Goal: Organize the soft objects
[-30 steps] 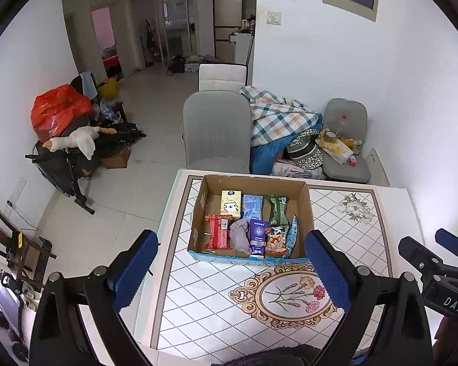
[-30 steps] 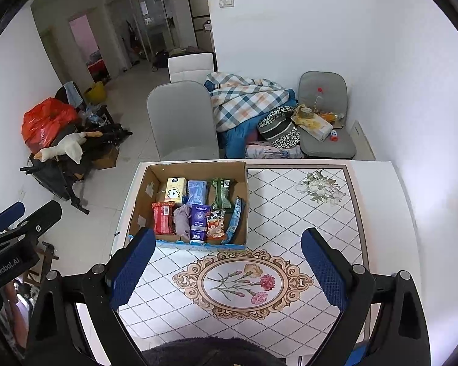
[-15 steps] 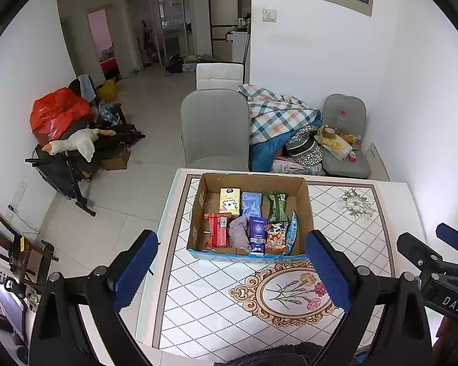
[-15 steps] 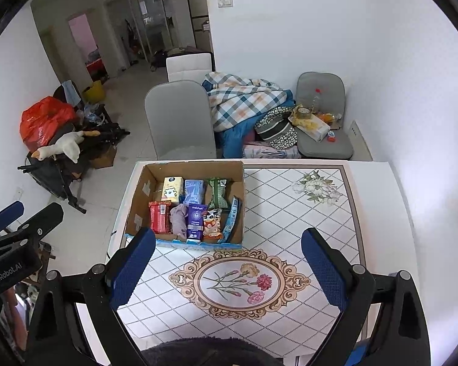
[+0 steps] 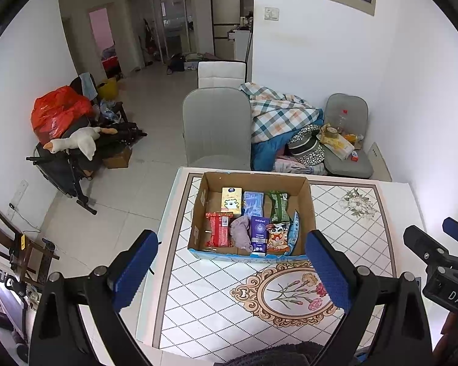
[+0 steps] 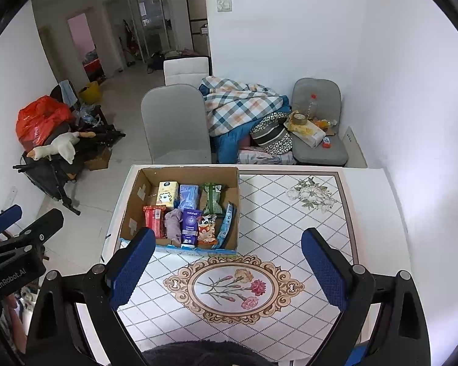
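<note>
An open cardboard box (image 5: 308, 201) (image 6: 131, 201) stands on the patterned table (image 5: 216, 299) (image 6: 290, 231), near its far left corner. Inside lie soft packs: a yellow tissue pack (image 5: 231, 202), a blue pack (image 5: 252, 203), a green pack (image 5: 278, 206), a red pack (image 5: 218, 233), a crumpled purple cloth (image 5: 241, 235) and a dark blue pack (image 5: 259, 235). My left gripper (image 5: 229, 271) is open and empty, high above the table's near side. My right gripper (image 6: 229, 270) is open and empty, beside it to the right.
A grey chair (image 5: 216, 128) stands behind the table. A plaid blanket pile (image 5: 278, 116) and a cluttered grey seat (image 5: 348, 140) lie at the back wall. A stroller with a goose toy (image 5: 73, 145) stands on the floor at left.
Both grippers have risen and drawn back a little, so the box and table look slightly farther. Both stay open and empty.
</note>
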Demonstrator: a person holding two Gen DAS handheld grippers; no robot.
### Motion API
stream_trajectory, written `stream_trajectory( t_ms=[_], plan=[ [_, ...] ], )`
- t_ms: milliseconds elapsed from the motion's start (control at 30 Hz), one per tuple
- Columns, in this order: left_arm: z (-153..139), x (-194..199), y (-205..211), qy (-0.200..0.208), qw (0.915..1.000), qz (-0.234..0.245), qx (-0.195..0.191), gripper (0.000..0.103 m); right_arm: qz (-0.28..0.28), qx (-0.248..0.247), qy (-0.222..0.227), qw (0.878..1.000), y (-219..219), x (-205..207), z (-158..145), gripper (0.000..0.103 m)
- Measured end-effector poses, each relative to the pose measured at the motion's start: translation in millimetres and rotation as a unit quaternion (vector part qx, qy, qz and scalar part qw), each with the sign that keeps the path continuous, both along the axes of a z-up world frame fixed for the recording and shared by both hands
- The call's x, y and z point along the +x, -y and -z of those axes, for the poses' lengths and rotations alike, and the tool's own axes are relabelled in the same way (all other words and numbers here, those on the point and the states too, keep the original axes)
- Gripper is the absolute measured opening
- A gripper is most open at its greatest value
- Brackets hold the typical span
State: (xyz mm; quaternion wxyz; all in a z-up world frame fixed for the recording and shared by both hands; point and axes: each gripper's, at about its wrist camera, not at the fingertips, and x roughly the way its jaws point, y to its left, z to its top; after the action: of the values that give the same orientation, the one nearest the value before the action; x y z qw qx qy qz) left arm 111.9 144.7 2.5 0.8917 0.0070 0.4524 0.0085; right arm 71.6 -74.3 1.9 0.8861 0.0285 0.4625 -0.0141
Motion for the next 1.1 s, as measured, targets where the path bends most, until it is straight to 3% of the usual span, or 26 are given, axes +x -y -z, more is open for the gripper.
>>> stream_trajectory(
  t_ms=[1100],
  plan=[
    [5.8,3.8,-1.3,-0.003,1.0,0.006,0.004,0.099,0.014,-0.007,0.001,1.0,-2.3,4.0,-0.6,0.098]
  ],
)
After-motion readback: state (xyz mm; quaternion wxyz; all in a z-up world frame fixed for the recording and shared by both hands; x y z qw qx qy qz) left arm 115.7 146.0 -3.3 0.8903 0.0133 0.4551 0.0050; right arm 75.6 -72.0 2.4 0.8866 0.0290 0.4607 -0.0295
